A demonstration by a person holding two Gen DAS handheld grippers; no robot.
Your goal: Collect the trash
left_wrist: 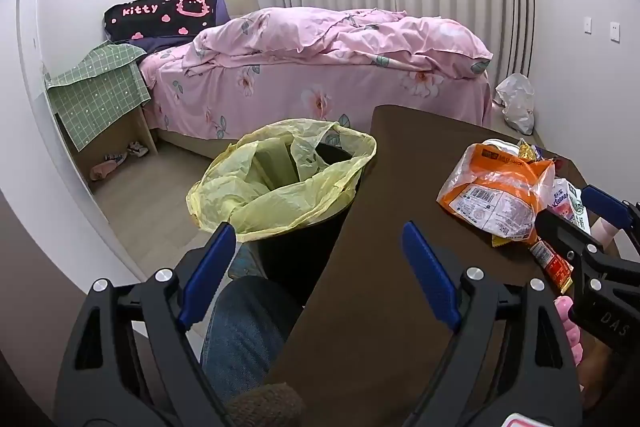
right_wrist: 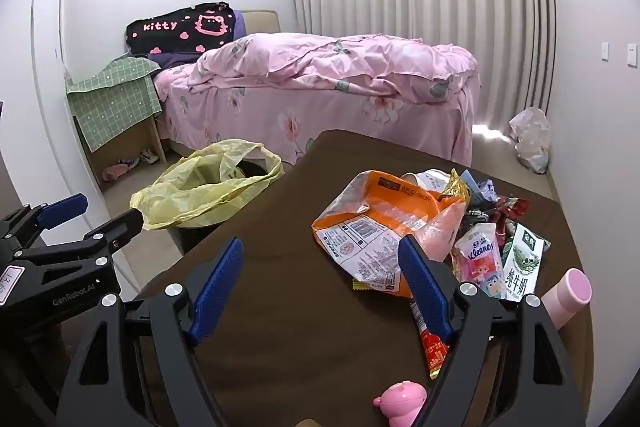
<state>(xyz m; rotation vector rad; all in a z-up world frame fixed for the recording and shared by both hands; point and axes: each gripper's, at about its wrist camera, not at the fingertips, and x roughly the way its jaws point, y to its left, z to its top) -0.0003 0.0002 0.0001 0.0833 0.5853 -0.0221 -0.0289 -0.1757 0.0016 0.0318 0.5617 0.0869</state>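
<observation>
A black bin lined with a yellow bag (left_wrist: 280, 183) stands on the floor left of the brown table (left_wrist: 380, 307); it also shows in the right wrist view (right_wrist: 208, 187). A trash pile lies on the table's right side: an orange-and-white plastic bag (right_wrist: 376, 227), a Kleenex pack (right_wrist: 480, 259), a milk carton (right_wrist: 524, 259), a red sachet (right_wrist: 434, 347) and crumpled wrappers (right_wrist: 492, 199). My left gripper (left_wrist: 316, 259) is open and empty, over the table's left edge beside the bin. My right gripper (right_wrist: 320, 267) is open and empty, just short of the orange bag (left_wrist: 496, 191).
A pink cylinder (right_wrist: 572, 295) and a pink toy (right_wrist: 400, 399) sit on the table near the pile. A bed with pink bedding (left_wrist: 320, 67) is behind. A green-covered side table (left_wrist: 100, 99) stands left. A white plastic bag (left_wrist: 518, 103) lies by the curtain. My jeans-clad leg (left_wrist: 244, 331) is beside the bin.
</observation>
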